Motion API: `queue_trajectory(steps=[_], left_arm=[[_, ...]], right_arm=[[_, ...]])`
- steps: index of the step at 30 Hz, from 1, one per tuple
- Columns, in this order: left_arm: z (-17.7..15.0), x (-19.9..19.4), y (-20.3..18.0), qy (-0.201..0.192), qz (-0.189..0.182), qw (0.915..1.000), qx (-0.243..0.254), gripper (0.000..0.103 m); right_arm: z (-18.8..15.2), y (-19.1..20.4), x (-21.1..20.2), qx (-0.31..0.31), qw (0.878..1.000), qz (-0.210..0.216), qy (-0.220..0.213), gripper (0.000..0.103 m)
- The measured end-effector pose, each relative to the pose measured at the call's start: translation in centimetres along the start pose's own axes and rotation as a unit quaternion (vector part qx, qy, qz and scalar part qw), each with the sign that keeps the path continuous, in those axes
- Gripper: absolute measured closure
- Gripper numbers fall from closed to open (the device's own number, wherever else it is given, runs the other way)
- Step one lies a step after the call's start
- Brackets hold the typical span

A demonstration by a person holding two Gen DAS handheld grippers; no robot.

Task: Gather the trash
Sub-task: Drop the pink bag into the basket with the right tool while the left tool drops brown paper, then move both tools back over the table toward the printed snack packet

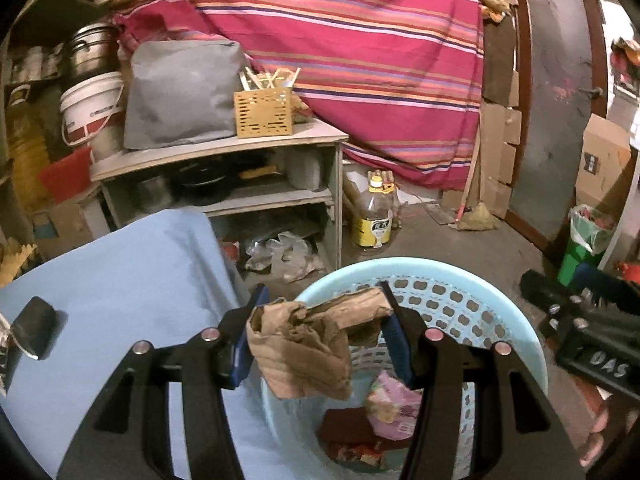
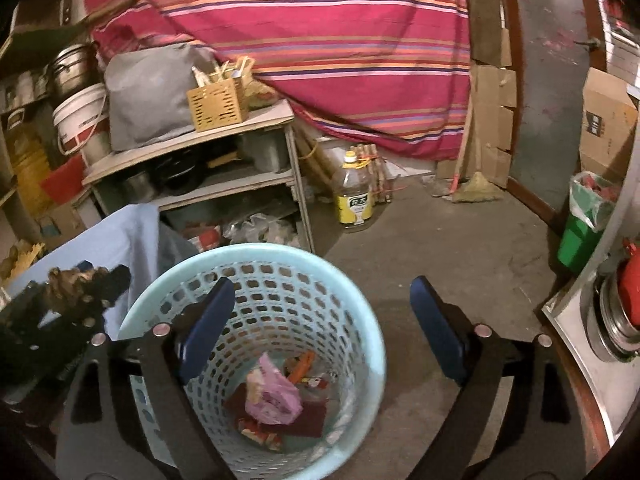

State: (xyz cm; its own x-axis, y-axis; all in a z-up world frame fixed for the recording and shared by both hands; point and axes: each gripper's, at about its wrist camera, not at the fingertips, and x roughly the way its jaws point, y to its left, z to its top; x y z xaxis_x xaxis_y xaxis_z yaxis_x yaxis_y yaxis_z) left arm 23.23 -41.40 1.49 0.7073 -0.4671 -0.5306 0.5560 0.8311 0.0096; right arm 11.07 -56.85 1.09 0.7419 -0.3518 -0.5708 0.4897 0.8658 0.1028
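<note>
My left gripper [image 1: 324, 312] is shut on a crumpled brown paper [image 1: 308, 344] and holds it over the near left rim of the light blue perforated basket [image 1: 508, 304]. The basket [image 2: 360, 280] holds a pink wrapper [image 2: 272, 396] and red and orange scraps. My right gripper [image 2: 320, 316] is open and empty above the basket's right side. The left gripper with the brown paper [image 2: 72, 280] also shows at the left of the right wrist view. The right gripper [image 1: 592, 332] shows at the right of the left wrist view.
A blue-covered surface [image 1: 120, 280] lies left of the basket, with a dark object [image 1: 34, 332] on it. Behind stand a cluttered shelf unit [image 1: 224, 148], an oil bottle [image 1: 374, 216], a striped cloth [image 1: 340, 40] and a green bin [image 2: 580, 236].
</note>
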Motion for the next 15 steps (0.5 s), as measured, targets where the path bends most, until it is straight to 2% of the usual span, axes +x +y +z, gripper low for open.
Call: queue_trajectory(steps=[7,9,15], left_arm=[[-0.3,1.8,-0.2,0.022,-0.011,0.9996,-0.014,0.047],[-0.5,2.2,-0.5,0.034,-0.016,0.9993,-0.009,0.036],[-0.6,2.1,0.2,0.042,-0.02,0.9989,-0.011,0.028]], right_arm=[[0.2,-0.7,-0.5,0.014,1.0,-0.003,-0.008,0.015],[0.2,-0.5,-0.4,0.011,1.0,-0.002,-0.007,0.015],[0.3,-0.1,0.1,0.006,1.0,-0.004,-0.001,0.015]])
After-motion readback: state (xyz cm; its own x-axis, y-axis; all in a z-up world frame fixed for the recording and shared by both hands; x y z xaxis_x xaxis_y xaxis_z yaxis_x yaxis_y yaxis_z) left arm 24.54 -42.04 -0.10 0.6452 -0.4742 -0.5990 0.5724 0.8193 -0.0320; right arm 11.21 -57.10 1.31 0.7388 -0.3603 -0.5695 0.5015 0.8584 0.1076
